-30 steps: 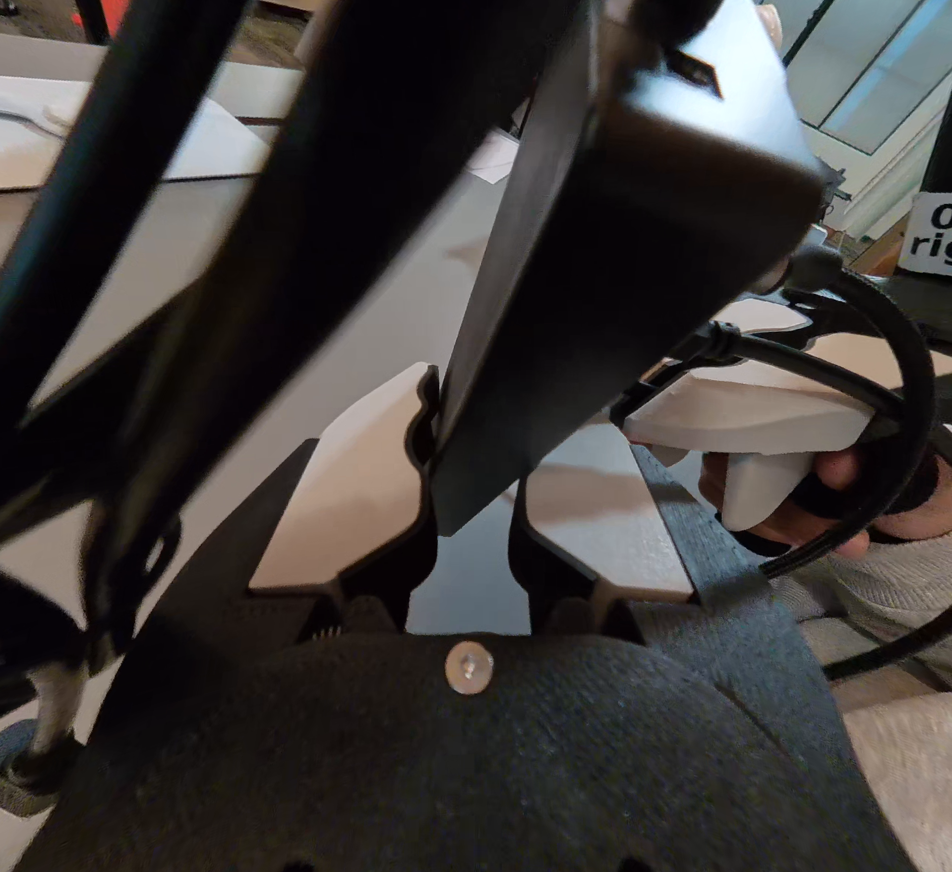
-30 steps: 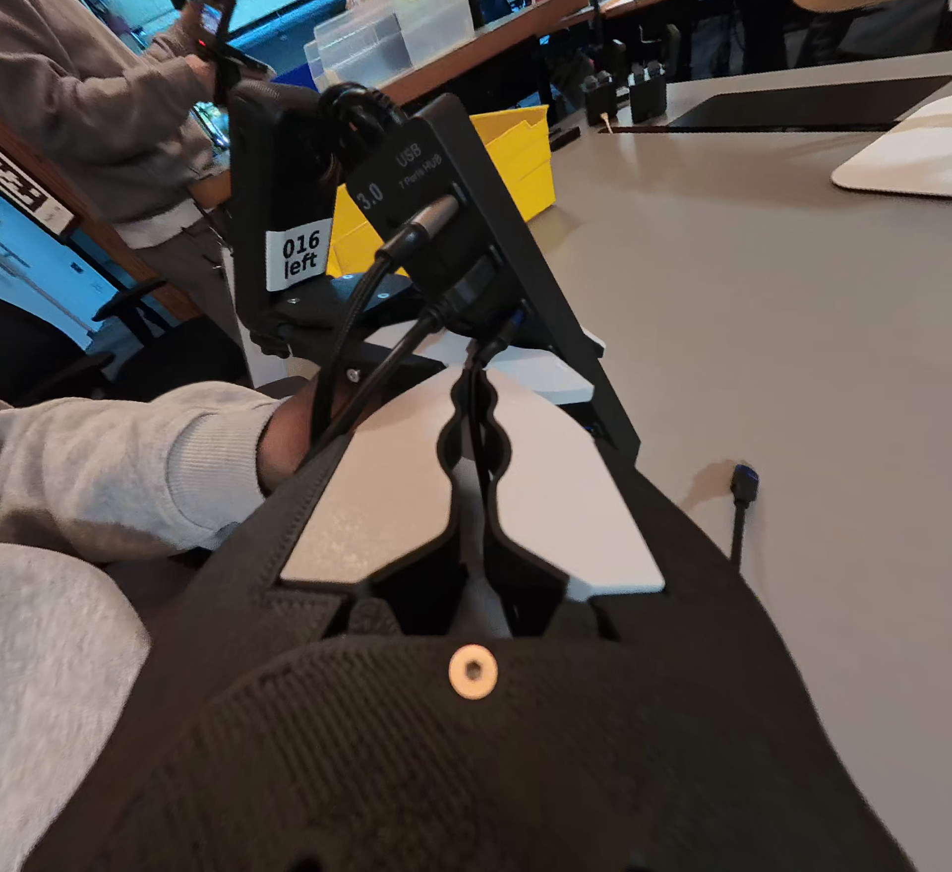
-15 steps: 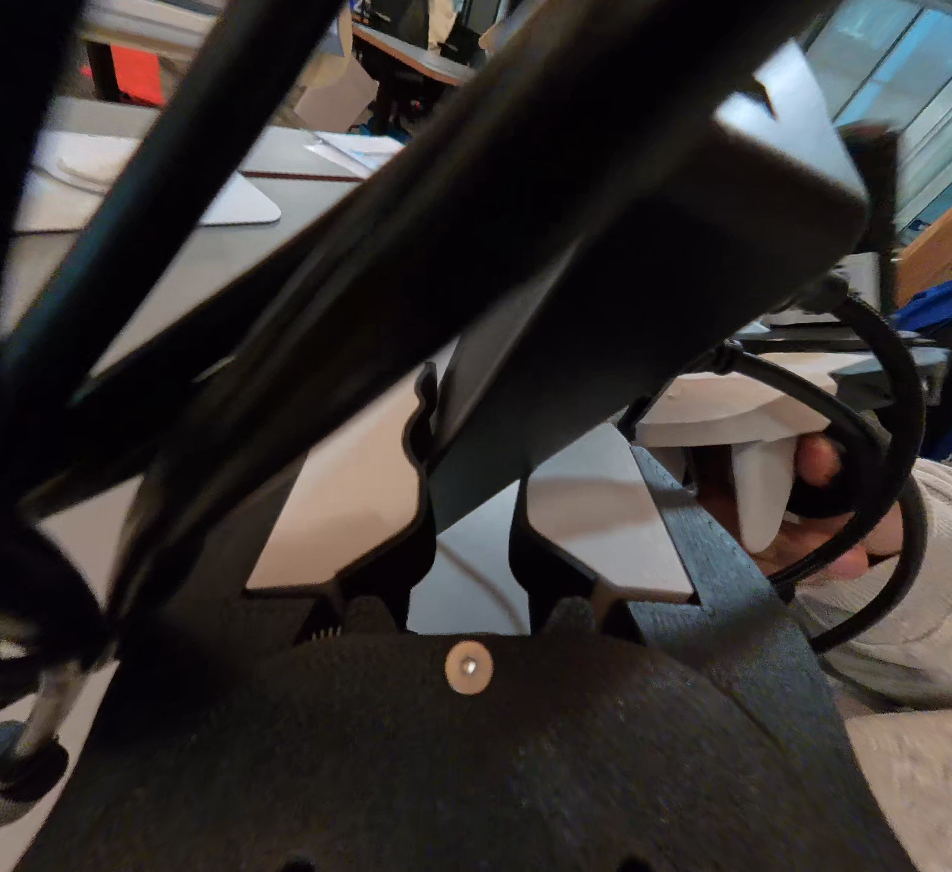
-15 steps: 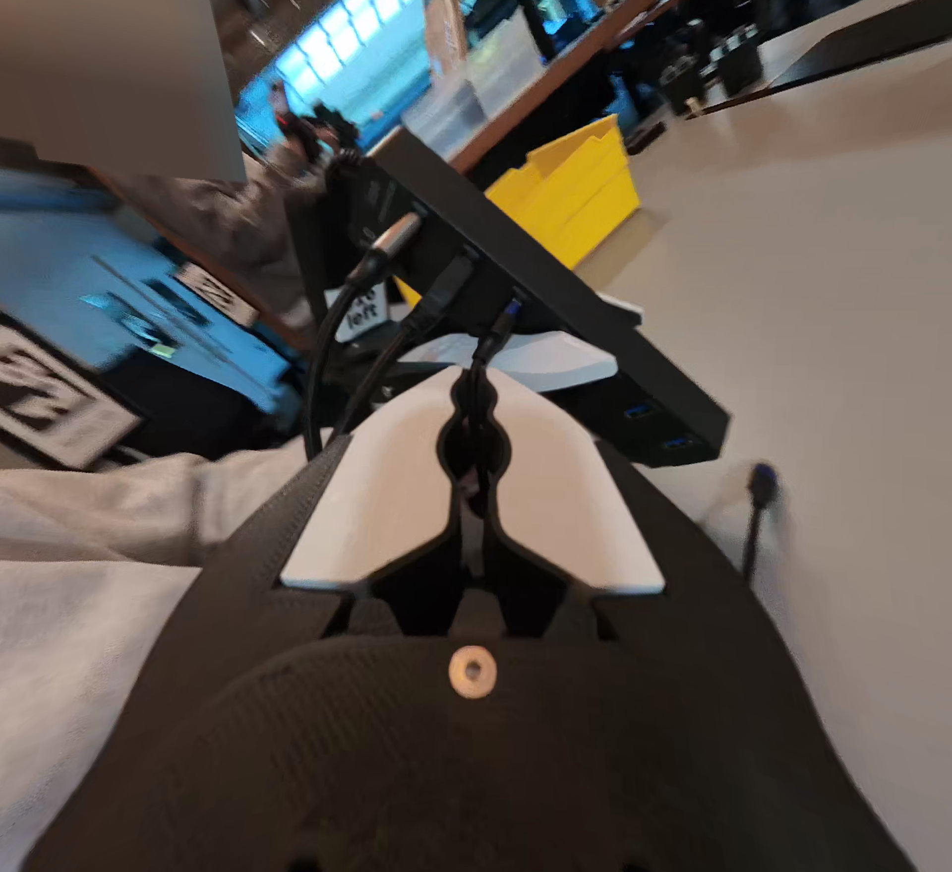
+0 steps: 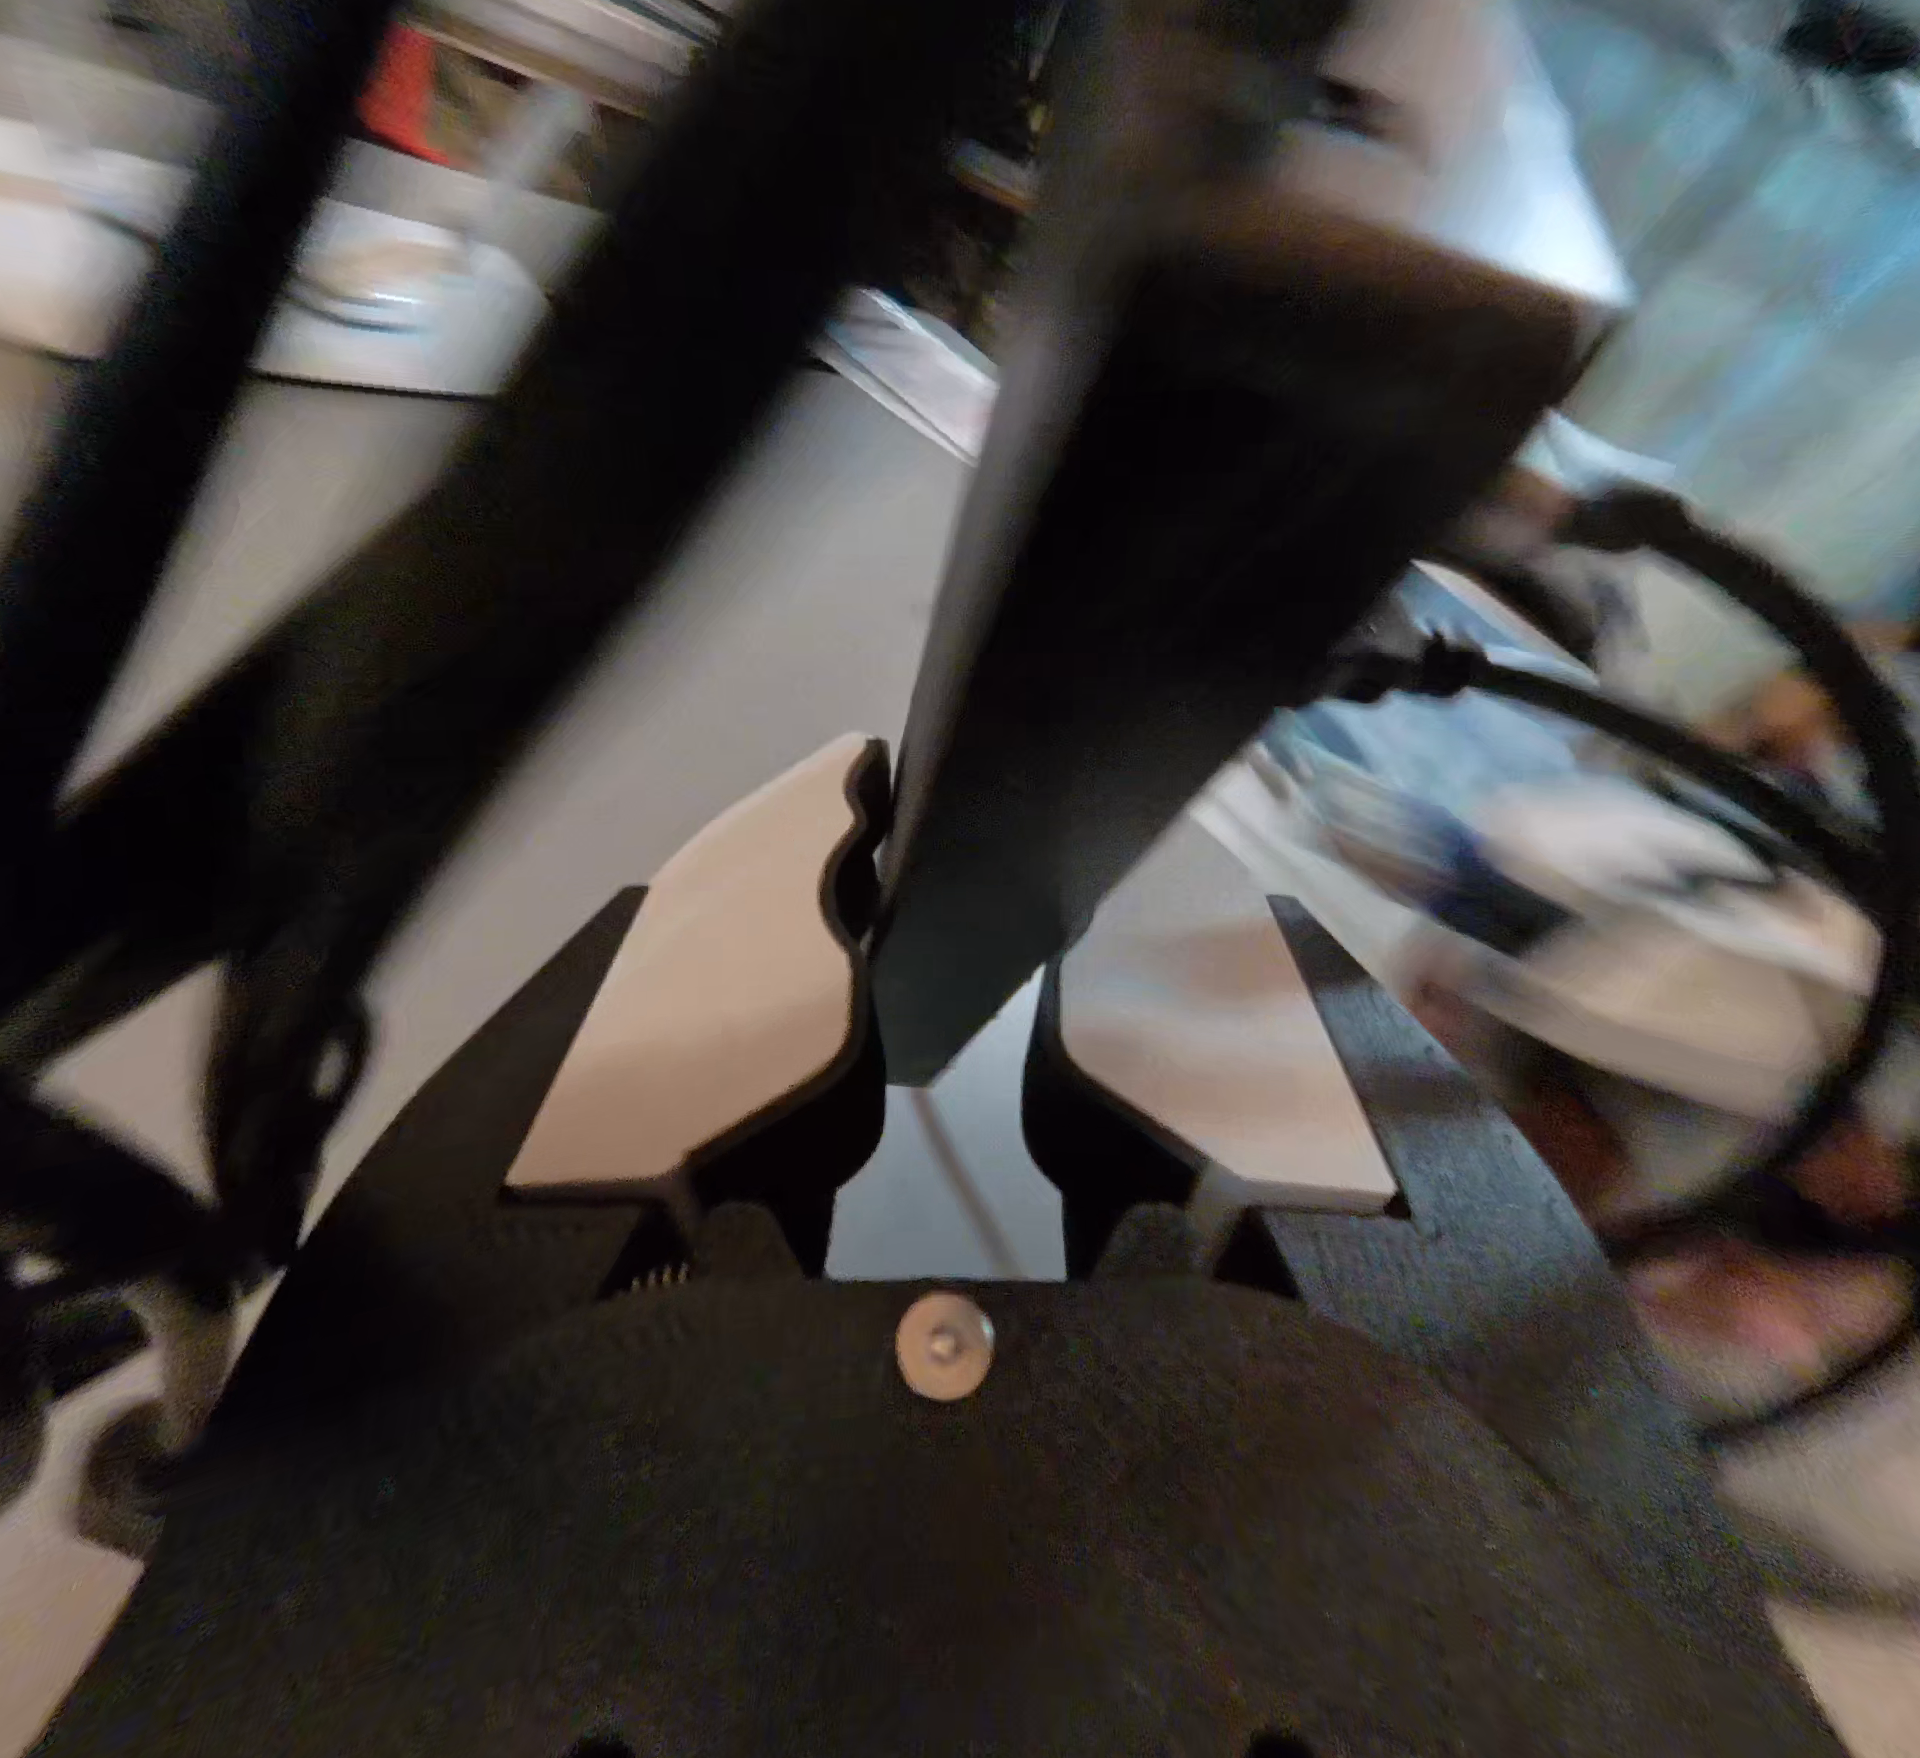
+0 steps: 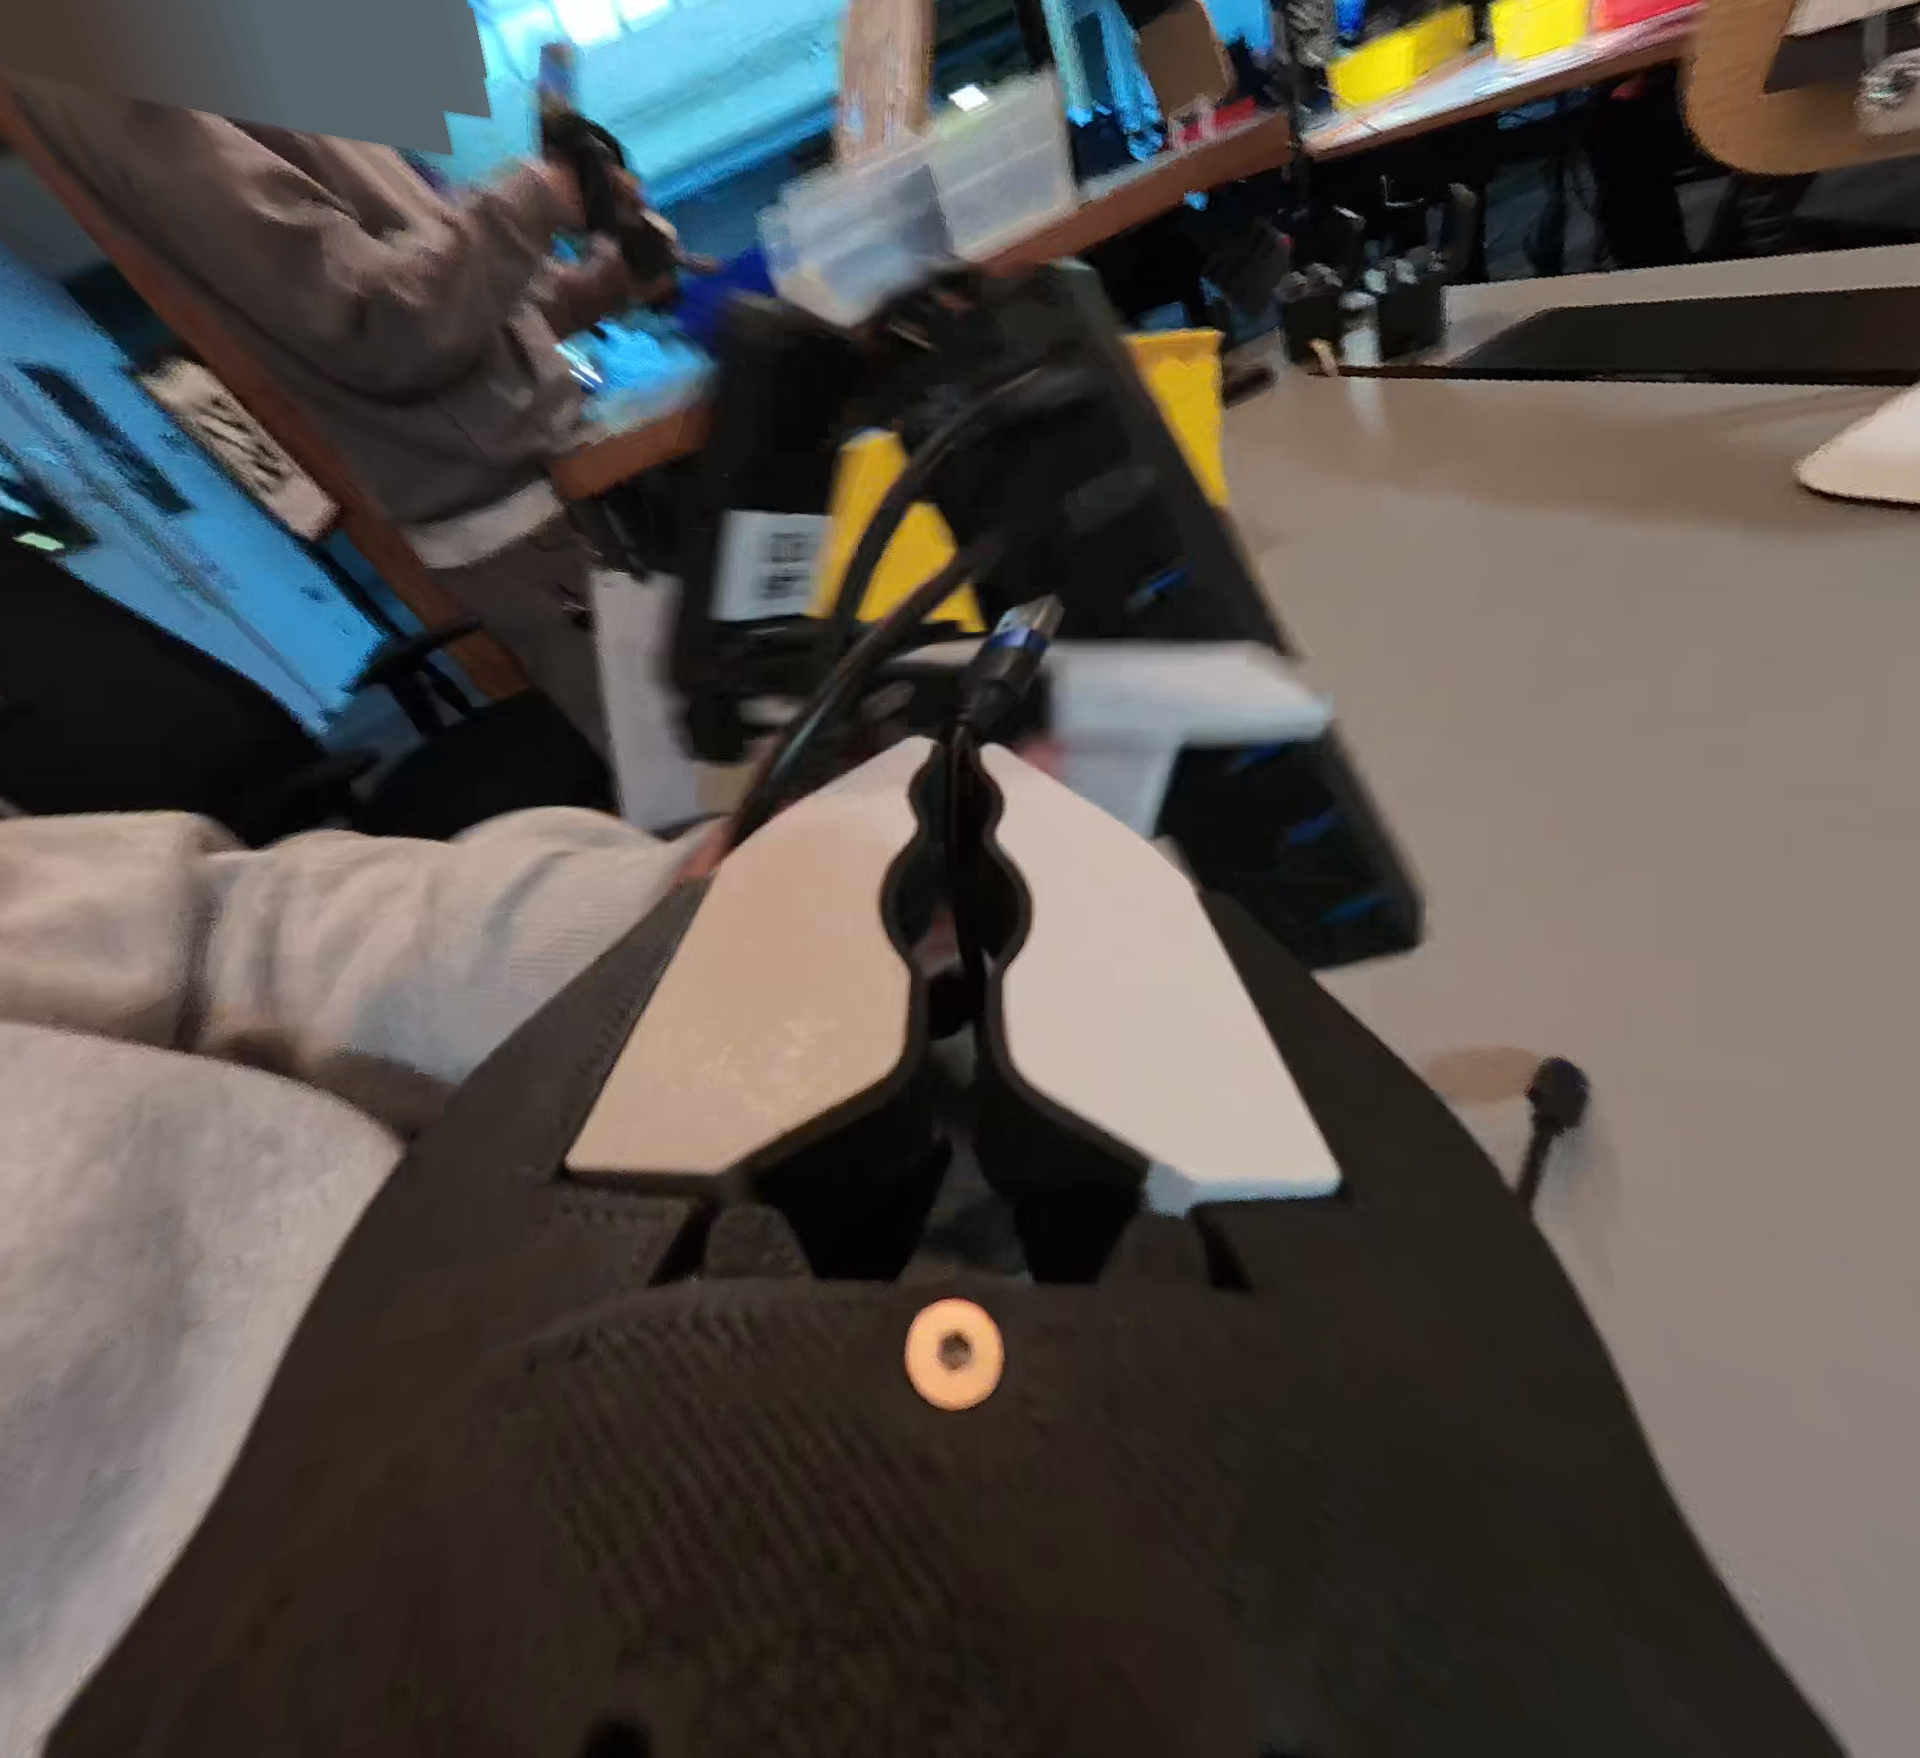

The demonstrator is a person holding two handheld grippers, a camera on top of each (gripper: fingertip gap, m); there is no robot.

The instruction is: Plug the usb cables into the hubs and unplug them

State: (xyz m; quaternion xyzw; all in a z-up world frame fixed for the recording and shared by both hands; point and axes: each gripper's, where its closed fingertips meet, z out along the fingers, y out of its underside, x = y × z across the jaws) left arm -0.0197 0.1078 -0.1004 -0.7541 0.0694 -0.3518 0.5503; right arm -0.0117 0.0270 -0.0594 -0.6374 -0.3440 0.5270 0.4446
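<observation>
One black hub (image 6: 1195, 586) hangs tilted above the grey table (image 6: 1558, 669), long axis slanting down toward the table, clamped by the left gripper (image 5: 966, 929). The right gripper (image 6: 961, 752) pinches one unplugged cable (image 6: 961, 877), plug (image 6: 1013, 659) pointing at the hub (two cables remain plugged, a fourth plug (image 6: 1555, 1085) lies on the table).

In the left wrist view we look forward along the left gripper (image 5: 961, 908), low over the grey table (image 5: 748, 586), facing the windows at upper right. The black hub (image 5: 1195, 586) fills the centre at very close range. In the right wrist view we look along the right gripper (image 6: 956, 773) toward benches across the room; the same hub (image 6: 1174, 565) sits near, at centre. We find three elements in both views: the hub, its cables and the table (image 6: 1558, 669).
</observation>
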